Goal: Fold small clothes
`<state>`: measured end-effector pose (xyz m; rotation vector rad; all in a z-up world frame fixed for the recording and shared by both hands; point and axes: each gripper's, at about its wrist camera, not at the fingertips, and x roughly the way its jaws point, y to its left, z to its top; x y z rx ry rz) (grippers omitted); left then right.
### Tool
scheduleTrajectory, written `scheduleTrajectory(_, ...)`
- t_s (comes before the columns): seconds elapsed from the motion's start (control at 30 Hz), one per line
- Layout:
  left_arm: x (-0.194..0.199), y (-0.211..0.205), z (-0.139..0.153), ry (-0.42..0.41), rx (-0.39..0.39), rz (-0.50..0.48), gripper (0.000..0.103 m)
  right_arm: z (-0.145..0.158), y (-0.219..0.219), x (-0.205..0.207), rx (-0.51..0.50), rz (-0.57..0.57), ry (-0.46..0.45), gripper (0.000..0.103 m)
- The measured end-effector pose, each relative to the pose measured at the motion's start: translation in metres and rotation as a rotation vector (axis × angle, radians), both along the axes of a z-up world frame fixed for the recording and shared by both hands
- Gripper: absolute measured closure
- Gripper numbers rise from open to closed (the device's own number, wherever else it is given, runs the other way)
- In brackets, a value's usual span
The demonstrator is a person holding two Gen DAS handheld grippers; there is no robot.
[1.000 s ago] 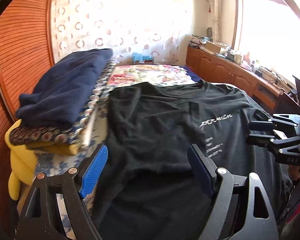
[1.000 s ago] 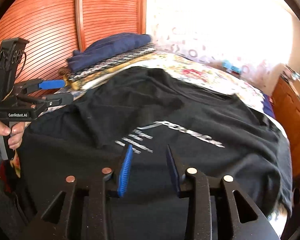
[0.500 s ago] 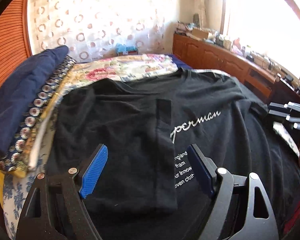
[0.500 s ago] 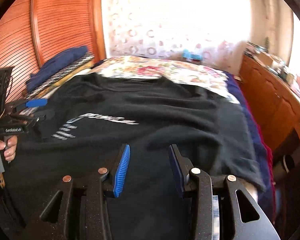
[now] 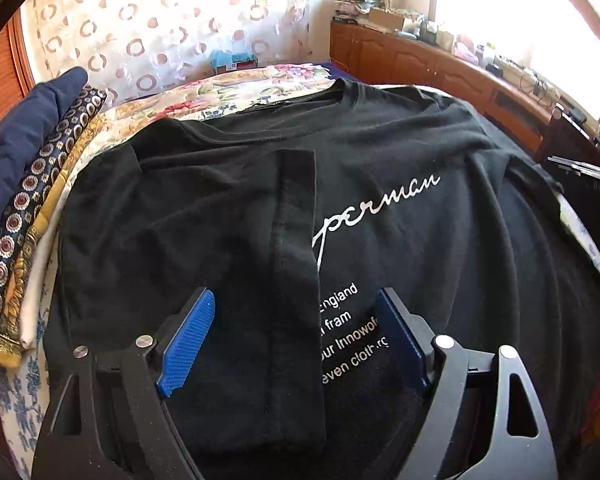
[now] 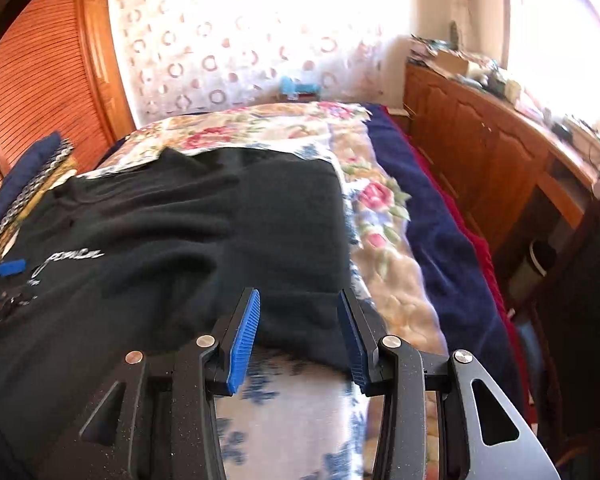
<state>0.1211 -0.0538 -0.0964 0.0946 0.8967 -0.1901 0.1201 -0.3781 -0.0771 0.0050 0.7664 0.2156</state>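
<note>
A black T-shirt (image 5: 400, 152) with white lettering lies spread on the bed, its left side folded over the chest. My left gripper (image 5: 296, 312) hovers over the folded edge and the print, jaws wide open, nothing between them. In the right wrist view the same black T-shirt (image 6: 204, 224) covers the left half of the bed. My right gripper (image 6: 298, 312) stands half open above the shirt's right sleeve edge, with nothing pinched. The left gripper (image 6: 4, 276) shows at the left border there, partly cut off.
A stack of folded clothes (image 5: 24, 184), navy on top, lies at the left of the bed by an orange slatted wardrobe (image 6: 40, 80). A floral blanket (image 6: 380, 240) and a navy cover (image 6: 432, 216) lie right of the shirt. A wooden cabinet (image 6: 492, 152) runs along the window side.
Both grippers have swung to the right over the shirt. The left one came closer to the print; the right one moved from the shirt's middle to its right sleeve edge. Jaw widths look unchanged.
</note>
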Motion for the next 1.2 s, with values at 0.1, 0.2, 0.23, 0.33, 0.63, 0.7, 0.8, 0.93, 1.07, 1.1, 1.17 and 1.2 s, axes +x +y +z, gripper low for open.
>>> scheduleTrajectory(0.1, 0.001, 0.001, -0.001, 0.003, -0.004, -0.002, 0.018, -0.002, 0.003, 0.012, 0.027, -0.019, 0.035, 0.061)
scheduleTrajectory(0.2, 0.001, 0.000, -0.001, 0.002, 0.002, -0.004, 0.018, -0.002, -0.004, 0.019, 0.081, -0.027, 0.076, 0.061)
scheduleTrajectory(0.23, 0.001, 0.000, -0.001, 0.002, 0.001, -0.004, 0.017, -0.001, -0.005, 0.020, 0.092, -0.025, 0.089, 0.061)
scheduleTrajectory(0.33, 0.003, -0.001, -0.002, 0.003, 0.001, -0.006, 0.017, 0.003, -0.010, 0.022, 0.115, -0.016, 0.114, 0.061)
scheduleTrajectory(0.63, 0.003, -0.001, -0.002, 0.003, 0.001, -0.006, 0.017, 0.006, -0.021, 0.029, 0.073, 0.012, 0.100, 0.096)
scheduleTrajectory(0.7, 0.003, -0.001, -0.002, 0.003, 0.001, -0.006, 0.017, 0.009, -0.022, 0.027, 0.051, 0.002, 0.075, 0.100)
scheduleTrajectory(0.8, 0.003, -0.001, -0.002, 0.003, 0.001, -0.006, 0.017, 0.021, -0.014, 0.023, -0.003, -0.010, 0.017, 0.100)
scheduleTrajectory(0.93, 0.003, -0.001, -0.002, 0.003, 0.001, -0.006, 0.017, 0.044, 0.008, 0.017, -0.058, 0.014, -0.069, 0.100)
scheduleTrajectory(1.07, 0.003, -0.001, -0.002, 0.003, 0.000, -0.006, 0.017, 0.069, 0.044, 0.010, -0.070, 0.097, -0.164, 0.100)
scheduleTrajectory(1.1, 0.003, -0.001, -0.002, 0.003, 0.000, -0.006, 0.017, 0.075, 0.056, 0.008, -0.065, 0.131, -0.178, 0.100)
scheduleTrajectory(1.17, 0.003, -0.001, -0.002, 0.003, 0.001, -0.006, 0.017, 0.080, 0.078, 0.003, -0.052, 0.206, -0.188, 0.100)
scheduleTrajectory(1.2, 0.003, -0.001, -0.002, 0.003, 0.001, -0.006, 0.017, 0.080, 0.090, 0.000, -0.048, 0.241, -0.186, 0.100)
